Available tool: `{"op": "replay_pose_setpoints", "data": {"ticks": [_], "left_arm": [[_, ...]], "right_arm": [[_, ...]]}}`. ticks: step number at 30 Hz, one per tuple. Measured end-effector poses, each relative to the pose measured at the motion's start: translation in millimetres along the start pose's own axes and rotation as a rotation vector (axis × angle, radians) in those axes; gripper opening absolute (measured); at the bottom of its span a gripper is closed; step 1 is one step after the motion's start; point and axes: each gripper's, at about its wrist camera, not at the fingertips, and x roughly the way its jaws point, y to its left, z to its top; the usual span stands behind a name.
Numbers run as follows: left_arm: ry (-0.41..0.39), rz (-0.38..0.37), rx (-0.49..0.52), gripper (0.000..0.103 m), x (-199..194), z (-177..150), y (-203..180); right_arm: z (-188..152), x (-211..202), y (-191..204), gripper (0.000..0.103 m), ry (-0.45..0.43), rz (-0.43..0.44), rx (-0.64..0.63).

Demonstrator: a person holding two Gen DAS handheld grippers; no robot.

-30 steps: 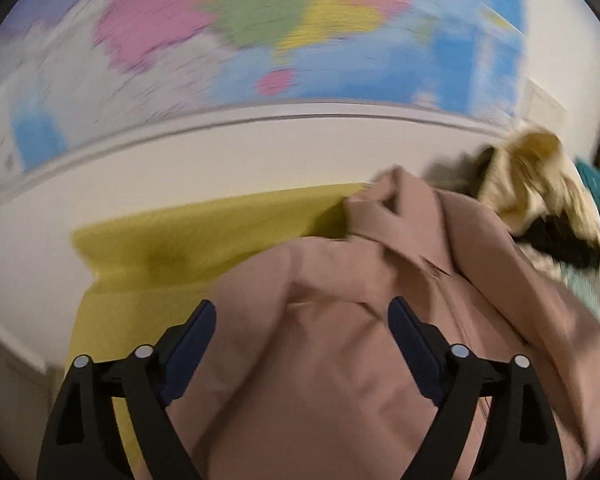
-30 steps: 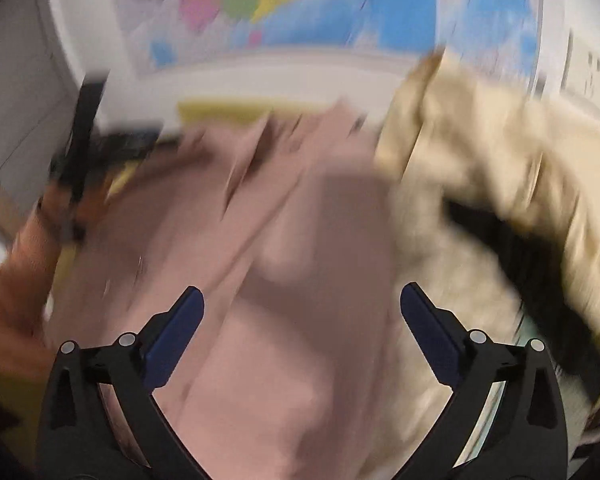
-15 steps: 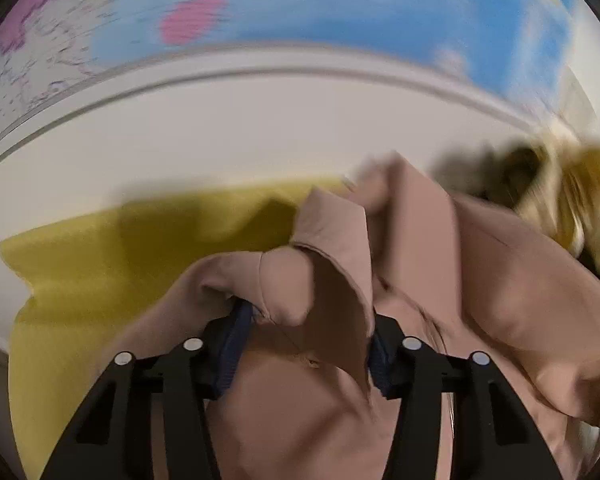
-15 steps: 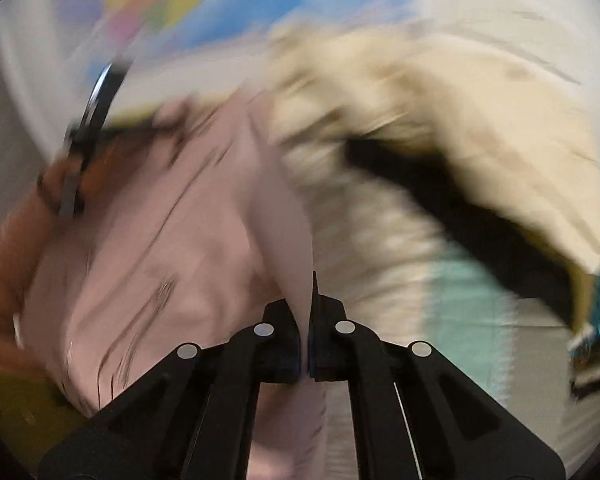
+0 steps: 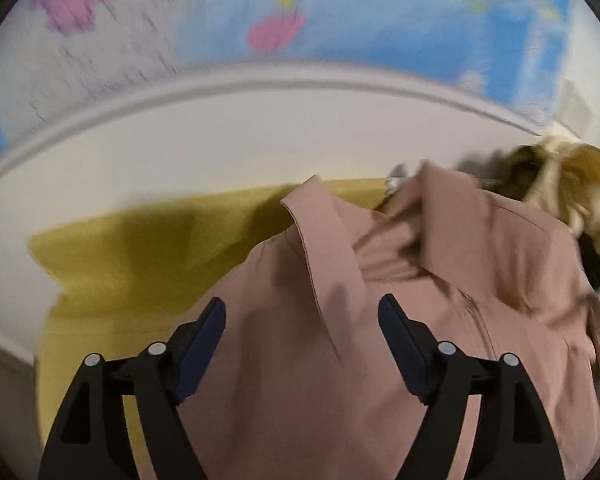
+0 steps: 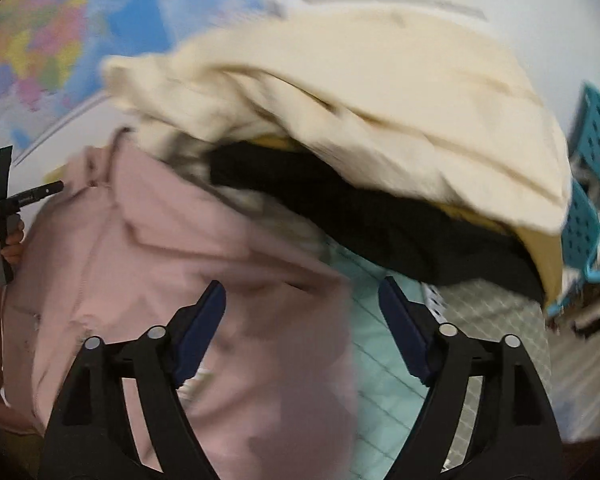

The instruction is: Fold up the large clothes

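Observation:
A large dusty-pink shirt with a collar lies on a yellow surface. My left gripper is open just above the shirt, below its raised collar flap. The shirt also shows in the right wrist view, where my right gripper is open over its right edge. The left gripper's black frame shows at the far left of that view.
A heap of clothes lies to the right: a cream garment over a black one, on a pale green quilted cover. A teal perforated basket stands at far right. A coloured wall map hangs behind.
Both grippers were shut on the pink shirt half a second ago and are now open, so the shirt has been let go. The view has shifted slightly.

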Motion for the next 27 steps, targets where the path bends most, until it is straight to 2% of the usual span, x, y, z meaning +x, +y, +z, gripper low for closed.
{"op": "replay_pose_setpoints", "data": {"ticks": [2, 4, 9, 12, 16, 19, 22, 23, 24, 25, 26, 27], "left_arm": [[-0.04, -0.021, -0.012, 0.078, -25, -12, 7], [-0.065, -0.002, -0.035, 0.079, -49, -31, 22], [-0.028, 0.054, -0.087, 0.078, -95, -93, 68], [0.007, 0.071, -0.161, 0.078, -115, -134, 90], [0.007, 0.024, -0.228, 0.077, -130, -176, 95], [0.02, 0.01, -0.198, 0.077, -138, -206, 81], [0.034, -0.03, -0.174, 0.076, -140, -226, 67], [0.037, -0.036, -0.164, 0.062, -138, -230, 62], [0.044, -0.037, -0.151, 0.036, -136, -232, 57], [0.048, -0.016, -0.152, 0.024, -133, -233, 54], [0.047, -0.008, -0.161, 0.002, -132, -231, 53], [0.042, 0.002, -0.165, 0.003, -133, -228, 53]], "right_arm": [[4, -2, 17, 0.087, -0.032, 0.045, -0.05], [7, 0, 46, 0.088, -0.044, 0.127, -0.105], [-9, 12, 114, 0.089, 0.007, 0.315, -0.243], [-23, 16, 158, 0.09, 0.041, 0.399, -0.344], [-42, 18, 223, 0.095, 0.076, 0.52, -0.502], [-62, 14, 266, 0.097, 0.084, 0.582, -0.636], [-78, 21, 294, 0.097, 0.116, 0.594, -0.726], [-83, 24, 300, 0.097, 0.127, 0.601, -0.739], [-85, 26, 301, 0.097, 0.134, 0.601, -0.744], [-87, 30, 303, 0.097, 0.145, 0.591, -0.747], [-88, 34, 301, 0.097, 0.154, 0.58, -0.74], [-86, 39, 302, 0.097, 0.162, 0.57, -0.727]]}}
